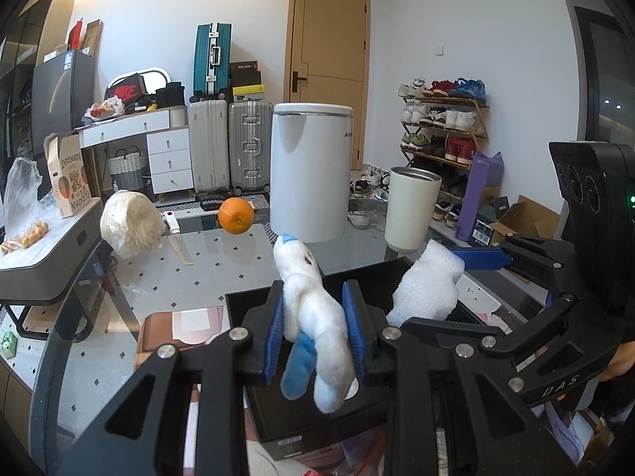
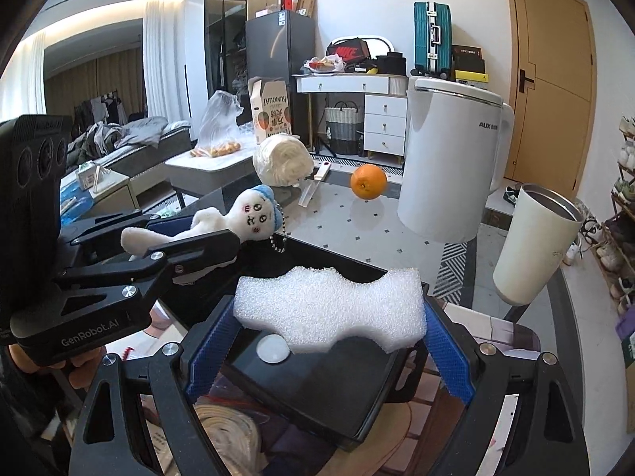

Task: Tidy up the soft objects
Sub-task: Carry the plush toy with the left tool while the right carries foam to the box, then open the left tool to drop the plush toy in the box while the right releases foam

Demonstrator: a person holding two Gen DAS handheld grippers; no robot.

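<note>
The left gripper (image 1: 315,329) has its jaws drawn close together and clamped on a small plush doll (image 1: 313,317), whose white body is squeezed between the blue pads while its blue leg and white leg hang down toward the camera and its head, in a blue cap, sticks up past the fingertips; the right gripper (image 2: 329,341) has its jaws set wide and pressed against the two ends of a white foam block (image 2: 329,309), which spans the gap between the pads; below both sets of jaws lies an open black box (image 2: 313,388) with a small pale round thing (image 2: 272,349) on its floor, directly under the foam; from the right wrist the doll shows to the left of the right jaws, its face turned sideways and a bead chain dangling from its head; a hand (image 2: 24,357) grips the left gripper's body, though little of it is visible; beyond the jaws, on the patterned table (image 1: 190,273), stand a cream tumbler (image 1: 412,210) and a tall white kettle (image 1: 311,170); an orange (image 1: 235,215) sits left of the kettle, with what may be a wrapped bundle of pale noodles (image 1: 129,222) further left; suitcases (image 1: 230,150) and a shoe rack (image 1: 444,127) line the far wall.
</note>
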